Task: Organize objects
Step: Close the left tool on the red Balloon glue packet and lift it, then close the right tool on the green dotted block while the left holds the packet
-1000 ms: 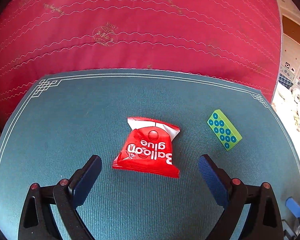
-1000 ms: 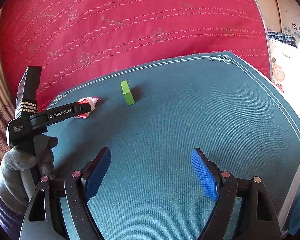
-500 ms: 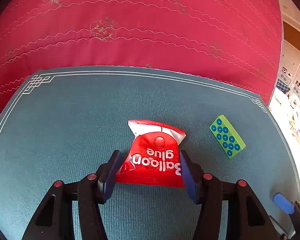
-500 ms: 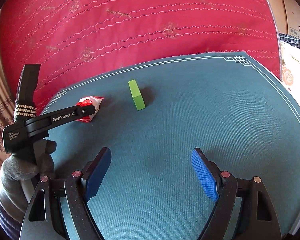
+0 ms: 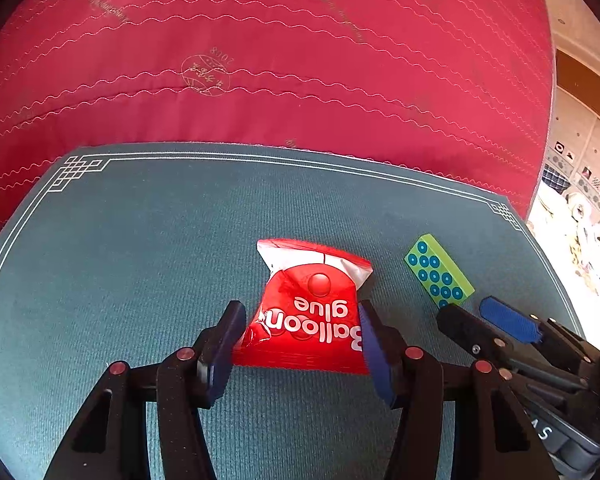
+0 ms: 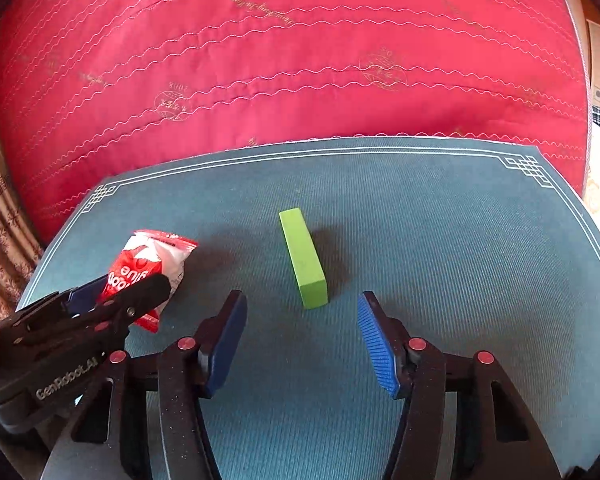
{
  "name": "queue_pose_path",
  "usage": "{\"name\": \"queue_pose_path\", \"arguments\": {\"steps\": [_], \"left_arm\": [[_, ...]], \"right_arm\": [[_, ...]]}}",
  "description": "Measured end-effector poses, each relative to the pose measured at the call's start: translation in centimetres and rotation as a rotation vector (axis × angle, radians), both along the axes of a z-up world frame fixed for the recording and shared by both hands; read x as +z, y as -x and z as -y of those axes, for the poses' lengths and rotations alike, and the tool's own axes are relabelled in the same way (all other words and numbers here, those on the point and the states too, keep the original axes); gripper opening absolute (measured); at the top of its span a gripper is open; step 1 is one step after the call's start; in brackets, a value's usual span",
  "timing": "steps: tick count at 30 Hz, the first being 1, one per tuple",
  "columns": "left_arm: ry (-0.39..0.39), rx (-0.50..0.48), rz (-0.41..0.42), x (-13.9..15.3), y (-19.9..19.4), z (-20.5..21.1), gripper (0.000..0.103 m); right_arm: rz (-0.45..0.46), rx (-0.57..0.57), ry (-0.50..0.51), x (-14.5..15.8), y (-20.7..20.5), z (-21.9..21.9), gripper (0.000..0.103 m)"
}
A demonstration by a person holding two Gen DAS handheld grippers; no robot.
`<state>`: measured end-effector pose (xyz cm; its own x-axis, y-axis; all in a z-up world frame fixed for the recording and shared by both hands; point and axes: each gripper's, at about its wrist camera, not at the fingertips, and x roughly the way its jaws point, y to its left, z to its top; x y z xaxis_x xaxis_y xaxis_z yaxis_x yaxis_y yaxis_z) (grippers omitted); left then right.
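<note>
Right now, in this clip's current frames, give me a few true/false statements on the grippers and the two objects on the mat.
1. The left gripper is closed on the red Balloon glue packet. True.
2. The right gripper holds the green block. False: its jaws are open, and the block lies ahead of them, untouched.
3. The green block rests on the teal mat. True.
4. The packet sits to the right of the block in the right wrist view. False: it is to the left.
5. The block's face shows blue dots in the left wrist view. True.
</note>
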<state>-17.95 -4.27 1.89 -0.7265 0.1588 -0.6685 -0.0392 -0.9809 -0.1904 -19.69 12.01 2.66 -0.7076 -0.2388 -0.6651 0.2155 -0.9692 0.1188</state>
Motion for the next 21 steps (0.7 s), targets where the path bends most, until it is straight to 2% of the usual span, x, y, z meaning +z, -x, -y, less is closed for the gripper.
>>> {"name": "queue_pose_path", "arguments": {"steps": [10, 13, 15, 18, 21], "left_arm": [[-0.002, 0.000, 0.005, -0.1, -0.1, 0.0, 0.059], [0.000, -0.004, 0.002, -0.1, -0.2, 0.0, 0.059], [-0.001, -0.005, 0.003, -0.1, -0.2, 0.0, 0.059], [-0.004, -0.005, 0.002, -0.1, -0.2, 0.2, 0.059], [-0.004, -0.007, 0.000, -0.2, -0.2, 0.2, 0.059]], "right_arm": [[0.041, 0.017, -0.015, -0.4, 3.3, 0.9, 0.045], [0.054, 0.018, -0.013, -0.6, 3.6, 0.9, 0.035], [0.053, 0.021, -0.013, -0.6, 3.6, 0.9, 0.022], [0.052, 0.019, -0.018, -0.6, 3.3, 0.8, 0.016], [0.050, 0.017, -0.010, -0.5, 2.5, 0.4, 0.015]]}}
